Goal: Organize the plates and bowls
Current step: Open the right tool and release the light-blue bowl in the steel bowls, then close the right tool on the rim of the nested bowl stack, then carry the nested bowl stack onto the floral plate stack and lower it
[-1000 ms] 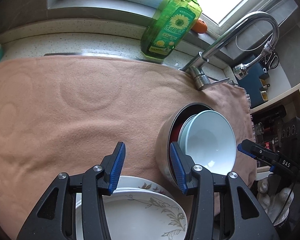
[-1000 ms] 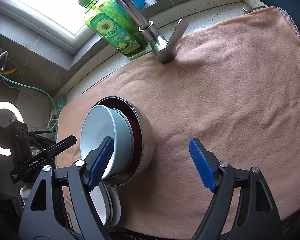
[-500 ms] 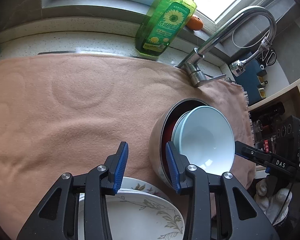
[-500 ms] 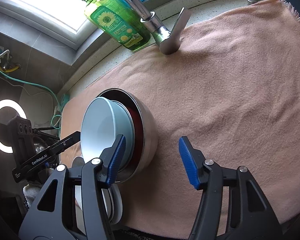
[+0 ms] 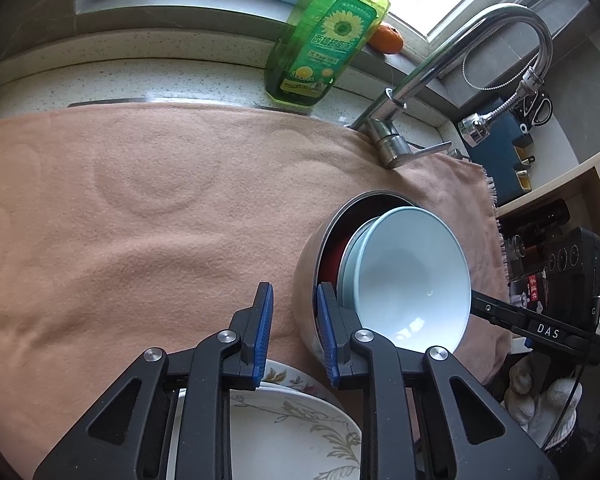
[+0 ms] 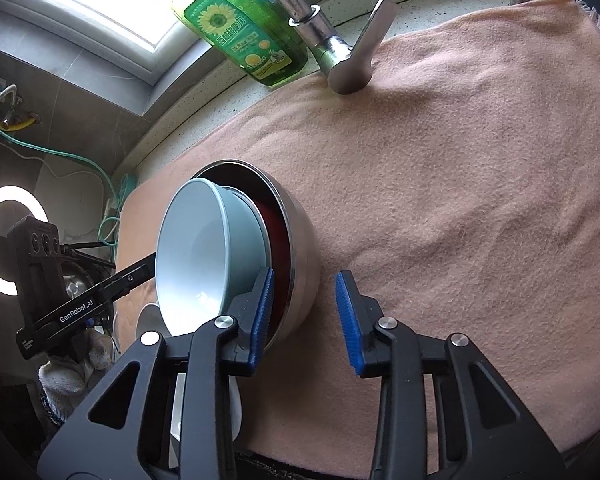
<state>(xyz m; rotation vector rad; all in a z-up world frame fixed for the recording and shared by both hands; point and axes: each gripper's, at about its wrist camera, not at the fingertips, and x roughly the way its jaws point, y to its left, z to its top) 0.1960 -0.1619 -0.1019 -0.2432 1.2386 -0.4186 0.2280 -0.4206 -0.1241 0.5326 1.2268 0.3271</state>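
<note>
While both jaws have just been closing, the left claw (image 5: 293, 330) and right claw (image 6: 305, 314), each narrowed, straddle opposite sides of the steel bowl's (image 6: 300, 248) rim, pale bowls (image 5: 414, 280) nested inside, on the towel-covered counter (image 5: 160, 216), beside floral plates (image 5: 300, 432).

The floral plates (image 5: 300, 432) below the left gripper (image 5: 294, 334) run off the bottom edge of the left wrist view, and its black arms cover much of them, so how many are stacked cannot be told. Inside the steel bowl (image 6: 300, 248) beside the right gripper (image 6: 306, 316), a red bowl (image 6: 278, 240) shows only as a sliver behind the pale blue bowls (image 6: 204, 248). The green bottle (image 5: 328, 36) beyond the left gripper loses its cap at the top edge. Whether the left gripper's pads touch the steel rim is unclear. The faucet's (image 6: 300, 12) spout leaves the right view's top edge.
</note>
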